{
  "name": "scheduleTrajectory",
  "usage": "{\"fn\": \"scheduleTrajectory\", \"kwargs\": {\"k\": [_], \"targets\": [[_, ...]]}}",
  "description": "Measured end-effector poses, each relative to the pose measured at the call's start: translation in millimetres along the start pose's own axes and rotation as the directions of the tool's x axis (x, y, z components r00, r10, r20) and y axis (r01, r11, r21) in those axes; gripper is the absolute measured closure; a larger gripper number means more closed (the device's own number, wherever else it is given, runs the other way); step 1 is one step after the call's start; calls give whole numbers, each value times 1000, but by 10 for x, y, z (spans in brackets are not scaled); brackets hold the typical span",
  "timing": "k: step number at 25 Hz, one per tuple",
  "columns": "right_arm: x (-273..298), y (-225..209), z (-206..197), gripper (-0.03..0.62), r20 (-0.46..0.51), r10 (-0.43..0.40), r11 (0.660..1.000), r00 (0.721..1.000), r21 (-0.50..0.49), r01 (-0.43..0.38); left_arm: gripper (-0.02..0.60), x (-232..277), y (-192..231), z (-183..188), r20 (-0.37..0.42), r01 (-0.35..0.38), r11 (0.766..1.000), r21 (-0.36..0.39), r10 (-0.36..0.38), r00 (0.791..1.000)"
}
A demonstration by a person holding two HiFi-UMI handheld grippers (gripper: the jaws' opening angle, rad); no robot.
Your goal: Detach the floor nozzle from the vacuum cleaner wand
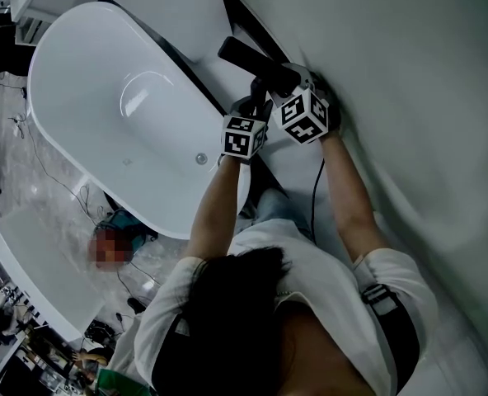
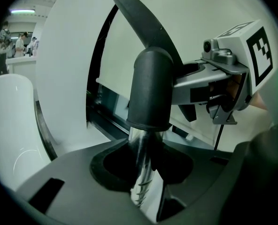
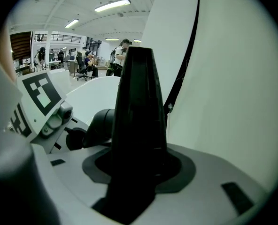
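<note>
Black floor nozzle [image 1: 248,56], lifted clear of any surface and gripped from both sides, just off the right-hand rim of a white oval bathtub [image 1: 104,139]. From the right gripper view, a dark tapered slab [image 3: 139,116] rising straight up out of the jaws. From the left gripper view, a curved dark blade [image 2: 139,27] arching upward from a dark grey collar [image 2: 150,88].

Chrome wand [image 2: 141,168] running up into that collar, nozzle and wand joined. Short stretch of bright tube visible below the collar, the rest hidden by the jaws.

Left gripper [image 2: 143,172] clenched on the wand, a dark pad pressed against each side of the tube. Right gripper [image 3: 134,172] clamped on the base of the floor nozzle, jaws tight against its black flanks. Seen from the head view, left gripper [image 1: 256,97] and right gripper [image 1: 281,77] side by side, marker cubes almost touching, both angled downward and away from the body. Right gripper [image 2: 214,86] also visible across from the left, reaching in behind the collar.

Two bare forearms stretched forward from white short sleeves, dark hair at the bottom edge. Thin black cable [image 1: 316,188] trailing down between the arms. Pale sheet-like surface [image 1: 425,97] filling the right side.

Farther off, in the right gripper view, an open hall with ceiling strip lights [image 3: 111,4] and several standing people [image 3: 125,55].
</note>
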State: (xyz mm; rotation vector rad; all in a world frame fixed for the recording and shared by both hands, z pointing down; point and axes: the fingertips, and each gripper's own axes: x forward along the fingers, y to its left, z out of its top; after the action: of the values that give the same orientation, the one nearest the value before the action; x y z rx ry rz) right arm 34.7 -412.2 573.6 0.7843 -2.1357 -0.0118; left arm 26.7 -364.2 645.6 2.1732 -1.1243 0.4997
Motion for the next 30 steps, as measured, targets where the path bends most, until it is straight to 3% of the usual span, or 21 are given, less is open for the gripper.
{"fn": "scheduleTrajectory", "kwargs": {"k": [4, 12, 23, 30], "targets": [[-17, 22, -28, 381, -6, -2, 1000, 1000, 4, 2, 454, -8, -21, -23, -2, 14, 1000, 14, -14, 1000], [10, 43, -51, 379, -16, 83, 995, 996, 56, -82, 454, -11, -16, -33, 6, 6, 1000, 17, -6, 1000], [-64, 61, -76, 379, -41, 12, 1000, 999, 3, -12, 451, -9, -41, -108, 9, 7, 1000, -17, -6, 1000], [-57, 53, -91, 378, -21, 84, 994, 996, 67, -83, 451, -20, -51, -66, 11, -1, 1000, -12, 1, 1000]]}}
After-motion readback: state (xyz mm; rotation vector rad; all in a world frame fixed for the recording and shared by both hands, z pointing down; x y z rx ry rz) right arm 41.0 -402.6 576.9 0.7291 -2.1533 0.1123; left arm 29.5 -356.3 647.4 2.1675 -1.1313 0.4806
